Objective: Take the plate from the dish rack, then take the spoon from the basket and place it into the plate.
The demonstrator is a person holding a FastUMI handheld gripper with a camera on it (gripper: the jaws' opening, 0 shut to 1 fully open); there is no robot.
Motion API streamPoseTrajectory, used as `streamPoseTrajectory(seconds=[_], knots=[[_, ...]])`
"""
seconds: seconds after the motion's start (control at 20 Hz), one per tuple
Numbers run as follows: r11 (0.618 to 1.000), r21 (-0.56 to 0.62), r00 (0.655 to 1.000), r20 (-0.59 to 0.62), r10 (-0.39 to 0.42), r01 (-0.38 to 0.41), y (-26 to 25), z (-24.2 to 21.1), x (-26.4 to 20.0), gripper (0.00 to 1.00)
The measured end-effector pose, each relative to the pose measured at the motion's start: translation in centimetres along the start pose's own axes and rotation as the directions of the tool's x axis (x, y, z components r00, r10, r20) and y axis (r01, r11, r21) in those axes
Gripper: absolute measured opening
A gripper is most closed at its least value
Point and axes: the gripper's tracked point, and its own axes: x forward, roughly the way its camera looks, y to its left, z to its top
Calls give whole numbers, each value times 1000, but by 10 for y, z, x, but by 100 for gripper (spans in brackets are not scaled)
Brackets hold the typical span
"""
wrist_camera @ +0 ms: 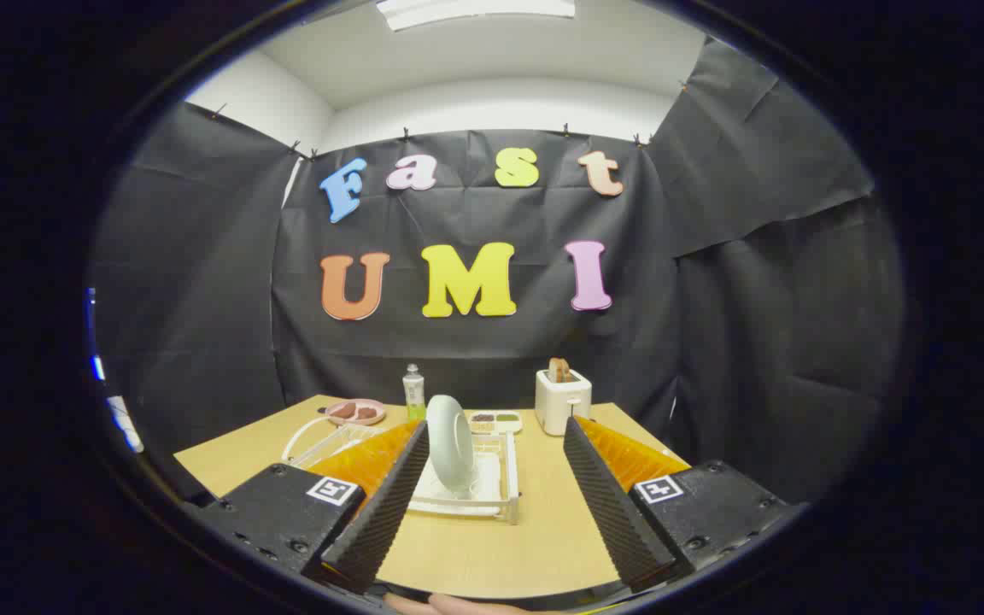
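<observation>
ribbed gripper (492, 478) jaws apart; round plate (450, 442) upright, rack (505, 487)

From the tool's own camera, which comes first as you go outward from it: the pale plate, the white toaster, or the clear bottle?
The open tool has nothing between its fingers.
1. Plate: upright in the dish rack, just ahead, nearer the left finger.
2. Toaster and bottle: both at the table's far end, toaster right, bottle left; too close to rank.

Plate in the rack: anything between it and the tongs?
Nothing visible. The tongs are open, and the plate stands on edge in the dish rack just ahead, nearer the left finger. Only bare table lies between. The toaster and bottle sit beyond.
</observation>
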Motion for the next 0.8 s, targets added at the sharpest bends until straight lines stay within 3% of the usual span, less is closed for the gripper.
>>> streamPoseTrajectory(seconds=[0.55,0.8], knots=[[1000,5,1000,-5,-2,2,4,-5,3,100],[1000,-22,1000,-29,3,-4,13,-1,26,100]])
